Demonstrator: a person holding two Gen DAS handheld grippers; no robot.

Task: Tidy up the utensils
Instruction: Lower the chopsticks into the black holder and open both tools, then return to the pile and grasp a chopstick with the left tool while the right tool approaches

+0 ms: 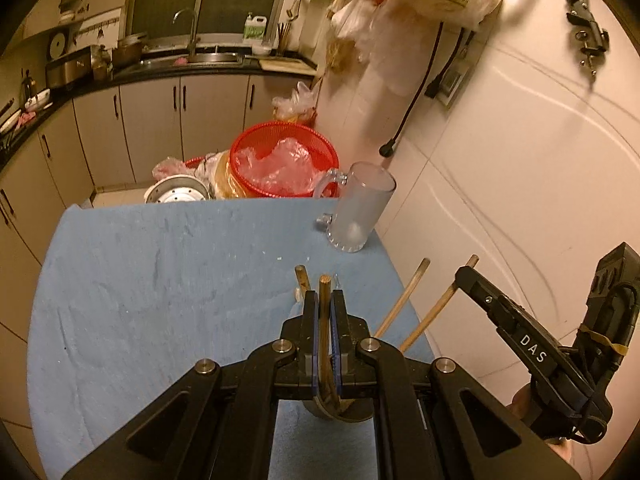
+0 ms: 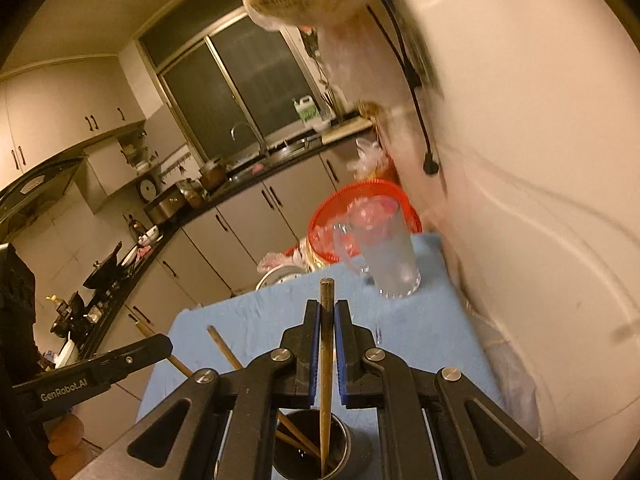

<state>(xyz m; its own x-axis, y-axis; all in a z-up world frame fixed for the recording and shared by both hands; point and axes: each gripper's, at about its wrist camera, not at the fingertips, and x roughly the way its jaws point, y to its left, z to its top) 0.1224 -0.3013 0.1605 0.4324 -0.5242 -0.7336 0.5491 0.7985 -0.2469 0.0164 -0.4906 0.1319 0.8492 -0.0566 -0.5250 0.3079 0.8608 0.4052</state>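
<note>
Both the left gripper [image 1: 324,300] and right gripper [image 2: 327,312] have jaws squeezed shut on a chopstick [image 2: 326,364] each, tips in the metal cup [image 2: 344,440] at the counter's [image 1: 160,280] near edge, so lower them slowly, then let go

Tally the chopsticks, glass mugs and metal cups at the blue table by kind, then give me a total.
Chopsticks: 4
Glass mug: 1
Metal cup: 1
Total: 6
</note>
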